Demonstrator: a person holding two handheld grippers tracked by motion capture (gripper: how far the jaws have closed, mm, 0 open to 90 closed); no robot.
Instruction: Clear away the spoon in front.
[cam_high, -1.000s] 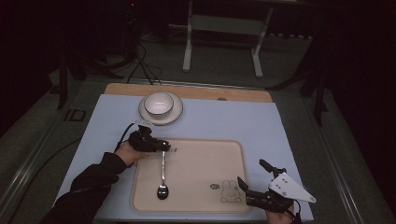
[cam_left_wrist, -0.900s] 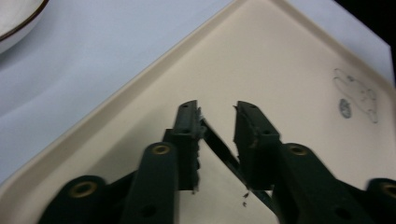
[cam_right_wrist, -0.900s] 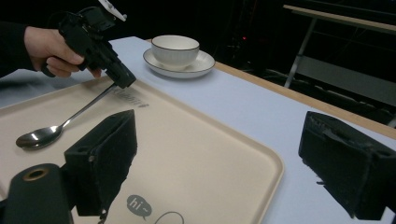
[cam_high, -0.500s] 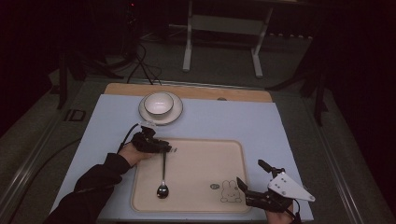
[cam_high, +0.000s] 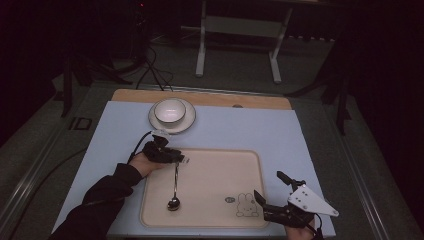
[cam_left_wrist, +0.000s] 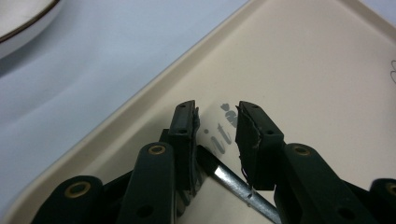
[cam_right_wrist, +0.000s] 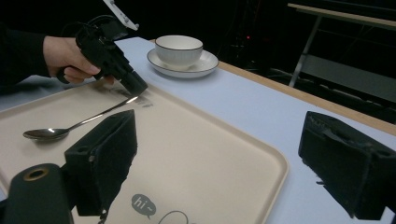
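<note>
Fingers (cam_left_wrist: 184, 140) of the left gripper (cam_left_wrist: 215, 140) stand slightly apart astride the spoon (cam_high: 174, 182) handle on the tray (cam_high: 220, 170), not pressing it. Closing off-centre could skid it across. Right gripper (cam_high: 275, 197) waits wide open near the tray's corner.

The tray (cam_right_wrist: 196, 154) bears one readable word: "hi~", in pale letters inside a small dark speech bubble (cam_right_wrist: 143, 206), printed on the tray's floor just beside a line-drawn rabbit (cam_high: 246, 205) at the tray's near right corner. In the left gripper view, grey print (cam_left_wrist: 223, 127) on the tray's floor shows between the jaws, with "it" legible and the rest hidden.
</note>
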